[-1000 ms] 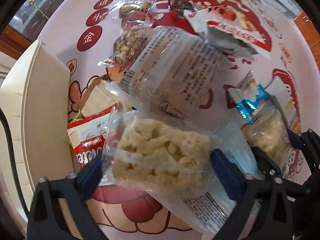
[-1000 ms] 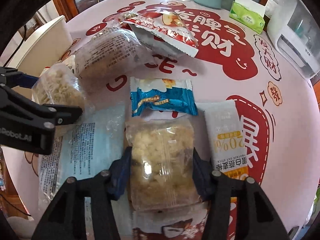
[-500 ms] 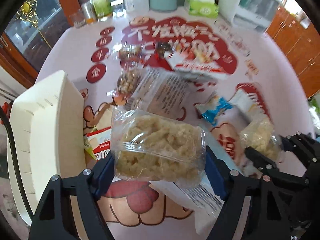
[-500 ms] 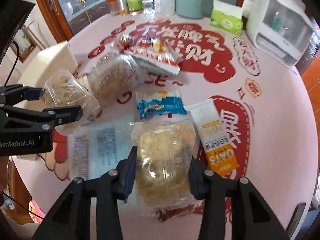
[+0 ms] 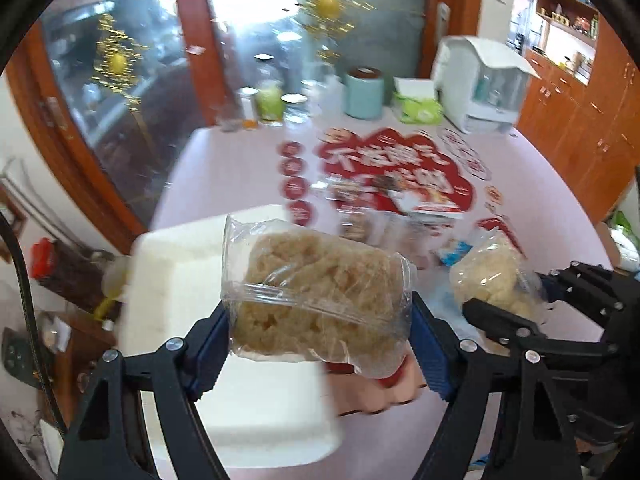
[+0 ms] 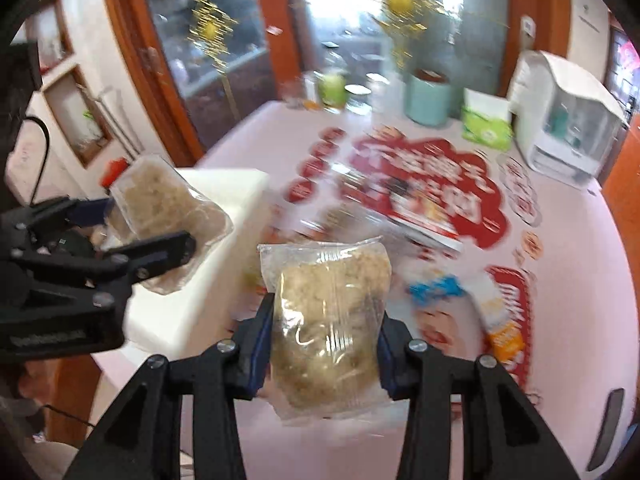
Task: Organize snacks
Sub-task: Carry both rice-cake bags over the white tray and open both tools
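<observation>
Dining room, round table (image 6: 568,320) under a pink cloth with red print; glass doors and wooden cabinets behind. Items, left to right:

- White box (image 5: 256,412): at the table's left edge, top closed or blank; likely the destination, though that is a judgement.
- Left gripper (image 5: 320,344): jaws pinching a clear-wrapped rice-crisp cake (image 5: 320,296) by its short ends. A second ago this pack sat low among the pile; now it hangs lifted clear, over the white box's near corner.
- Right gripper (image 6: 326,356): jaws pressed on a second rice-crisp cake (image 6: 332,324), likewise raised off the cloth since a second ago.
- Remaining snacks: blue packet (image 6: 436,292), orange-and-white bar (image 6: 500,328), red-and-white bag (image 6: 424,216) on the cloth.

Both picks done; placing remains.
</observation>
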`<state>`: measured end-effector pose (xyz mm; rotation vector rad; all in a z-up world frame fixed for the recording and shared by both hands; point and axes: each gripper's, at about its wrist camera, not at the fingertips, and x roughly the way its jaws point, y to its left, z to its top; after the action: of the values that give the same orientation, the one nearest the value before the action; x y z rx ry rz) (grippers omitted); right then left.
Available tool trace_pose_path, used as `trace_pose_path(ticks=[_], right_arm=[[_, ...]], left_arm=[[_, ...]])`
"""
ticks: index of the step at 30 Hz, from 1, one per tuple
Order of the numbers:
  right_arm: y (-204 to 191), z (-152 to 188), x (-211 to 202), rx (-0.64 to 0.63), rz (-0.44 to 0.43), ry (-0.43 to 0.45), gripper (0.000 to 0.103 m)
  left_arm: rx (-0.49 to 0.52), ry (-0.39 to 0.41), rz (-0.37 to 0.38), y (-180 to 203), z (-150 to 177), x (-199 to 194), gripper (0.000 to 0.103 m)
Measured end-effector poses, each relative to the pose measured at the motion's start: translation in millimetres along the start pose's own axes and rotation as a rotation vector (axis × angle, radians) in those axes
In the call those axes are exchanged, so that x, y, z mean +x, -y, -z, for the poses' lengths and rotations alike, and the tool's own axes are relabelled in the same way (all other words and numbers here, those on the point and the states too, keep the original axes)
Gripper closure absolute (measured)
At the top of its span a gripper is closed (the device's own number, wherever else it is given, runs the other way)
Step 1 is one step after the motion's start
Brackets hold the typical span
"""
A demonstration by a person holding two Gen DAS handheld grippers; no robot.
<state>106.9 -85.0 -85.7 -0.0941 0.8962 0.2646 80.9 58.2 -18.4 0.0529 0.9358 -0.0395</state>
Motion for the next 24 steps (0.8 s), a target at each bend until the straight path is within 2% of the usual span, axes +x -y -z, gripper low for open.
trace_pose_path(ticks=[6,12,17,21,24], right_arm=[[-85,-17,5,-0.061,-0.051,0.028,0.059],[-147,-21,22,-0.109,-0.059,0.023,0.059],[-168,-22,34,-0.098,-0.043,0.009,0.058],[-169,-21,42,-0.055,-0.032,-0.020,0.057],[-168,-17,44,-0.026,-0.023,-0.034,0.051]], left_arm=[[-0.057,-0.007,-0.062,-88,23,-12,0.024],[-0.075,-0.036,-0.053,-136,39,-4,0.024],[-0.057,-0.053,-0.035,-154,45,5,0.023],[-0.082,-0.081,-0.011,-158,45,14,0.014],[-0.092,-0.095,0.016,-161,44,21,0.011]])
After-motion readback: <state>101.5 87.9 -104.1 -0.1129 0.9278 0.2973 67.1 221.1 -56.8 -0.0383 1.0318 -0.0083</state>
